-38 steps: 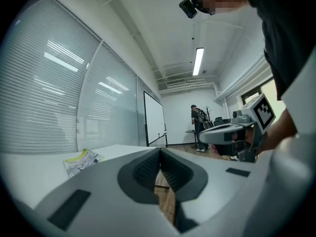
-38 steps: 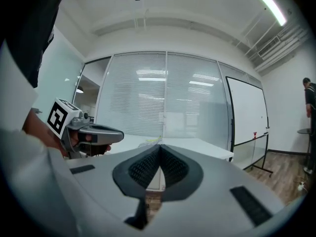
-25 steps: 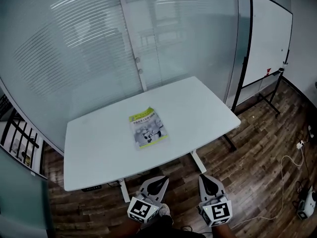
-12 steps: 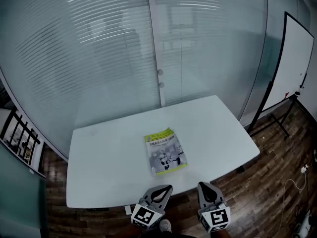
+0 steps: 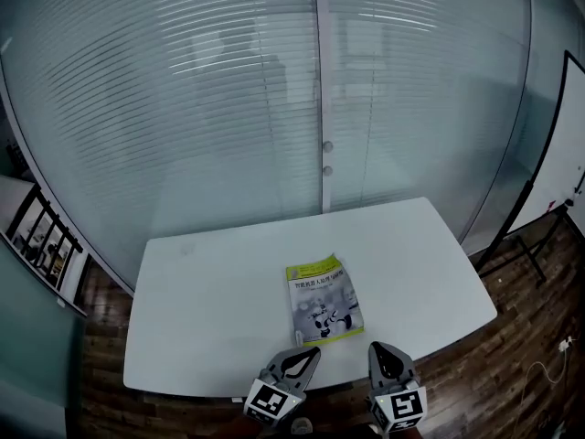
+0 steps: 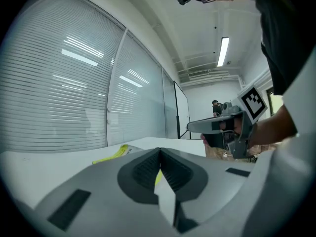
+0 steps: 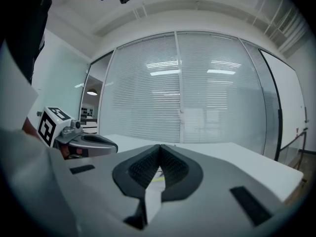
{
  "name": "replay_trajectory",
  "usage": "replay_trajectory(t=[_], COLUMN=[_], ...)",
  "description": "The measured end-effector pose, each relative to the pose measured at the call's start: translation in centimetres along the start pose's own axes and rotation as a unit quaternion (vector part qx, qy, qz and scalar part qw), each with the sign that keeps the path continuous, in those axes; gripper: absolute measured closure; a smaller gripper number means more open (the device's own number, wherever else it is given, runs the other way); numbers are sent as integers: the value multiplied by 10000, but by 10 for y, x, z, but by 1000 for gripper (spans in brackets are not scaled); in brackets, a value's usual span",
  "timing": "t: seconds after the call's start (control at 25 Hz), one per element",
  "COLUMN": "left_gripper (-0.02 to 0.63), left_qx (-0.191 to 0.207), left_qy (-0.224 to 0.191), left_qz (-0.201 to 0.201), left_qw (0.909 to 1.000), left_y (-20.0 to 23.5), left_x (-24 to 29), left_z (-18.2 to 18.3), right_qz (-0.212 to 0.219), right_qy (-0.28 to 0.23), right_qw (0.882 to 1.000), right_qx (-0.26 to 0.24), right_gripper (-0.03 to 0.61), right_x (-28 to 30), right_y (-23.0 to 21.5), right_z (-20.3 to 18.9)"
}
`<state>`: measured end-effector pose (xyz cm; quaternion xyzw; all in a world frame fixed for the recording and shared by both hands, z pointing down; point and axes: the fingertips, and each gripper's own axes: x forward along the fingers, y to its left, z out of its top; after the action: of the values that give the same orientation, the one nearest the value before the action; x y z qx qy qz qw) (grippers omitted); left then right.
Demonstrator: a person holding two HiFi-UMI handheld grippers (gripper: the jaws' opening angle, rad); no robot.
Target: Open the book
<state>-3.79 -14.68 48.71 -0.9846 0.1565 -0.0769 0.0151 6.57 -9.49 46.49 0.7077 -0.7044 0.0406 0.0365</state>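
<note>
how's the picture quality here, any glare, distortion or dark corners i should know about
Head view: fisheye bends the table edges and glass wall; reflected ceiling lights streak across the glass; book evenly lit, print too small to read. Left gripper view: black vignette at corners, bright ceiling lamp. Right gripper view: same vignette, light streaks on the glass.
</note>
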Motion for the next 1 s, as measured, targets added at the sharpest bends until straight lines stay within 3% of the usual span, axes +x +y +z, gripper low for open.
replay_trajectory(t=[0.16, 0.44, 0.64, 0.76, 1.0], left_gripper=[600, 600, 600, 598, 403], left_qx=[-35, 75, 264, 391, 625], left_qy=[179, 324, 661, 941, 1704], left_qz=[224, 828, 1156, 1239, 1060], left_qw=[9996, 9960, 9907, 9871, 9777], left_y=[9, 8, 11, 11, -3], left_x=[10, 36, 55, 69, 89], left_z=[-6, -18, -25, -33, -55], right_qz=[181, 979, 1480, 1778, 2026], right_qy=[-26, 30, 79, 210, 169], right_qw=[9998, 9952, 9889, 9838, 9790], right_qx=[16, -47, -103, -107, -139], right_gripper=[574, 572, 572, 572, 572], right_x=[19, 48, 69, 79, 91], right_y=[-17, -39, -49, -48, -67], right_z=[-6, -10, -21, -9, -16])
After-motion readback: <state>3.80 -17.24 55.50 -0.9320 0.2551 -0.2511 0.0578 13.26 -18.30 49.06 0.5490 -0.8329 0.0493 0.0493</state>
